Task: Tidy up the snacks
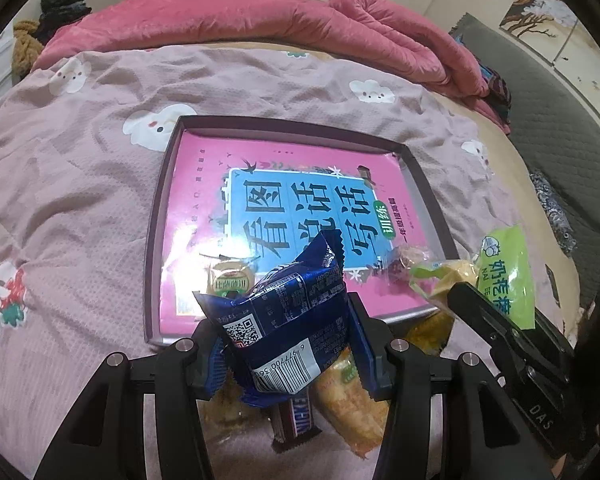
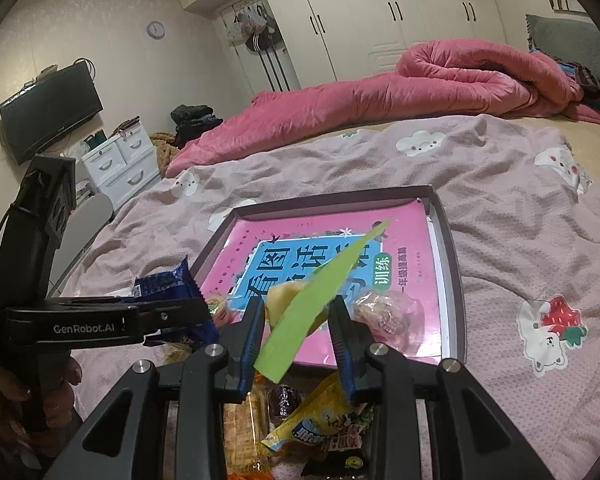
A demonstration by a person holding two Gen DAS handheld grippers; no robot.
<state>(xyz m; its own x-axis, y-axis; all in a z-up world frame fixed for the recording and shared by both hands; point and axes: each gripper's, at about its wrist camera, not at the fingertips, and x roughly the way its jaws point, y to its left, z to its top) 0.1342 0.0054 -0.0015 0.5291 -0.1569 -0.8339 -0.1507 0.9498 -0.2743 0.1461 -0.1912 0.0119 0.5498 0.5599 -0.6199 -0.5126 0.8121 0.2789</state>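
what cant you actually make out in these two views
- Left wrist view: the front of the blue snack packet faces away; only barcode and QR code show.
- Left wrist view: the snacks under the left gripper are hidden by the packet and fingers.
- Right wrist view: the green packet in the right gripper is edge-on, label unreadable.
- Right wrist view: the tray near edge is hidden.

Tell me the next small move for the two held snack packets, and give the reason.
Probably carry both forward and lower them into the tray. The left hand-held gripper is shut on the blue packet and the right hand-held gripper on the green packet, both lifted at the tray's near edge, where two small snacks already lie on the pink book.
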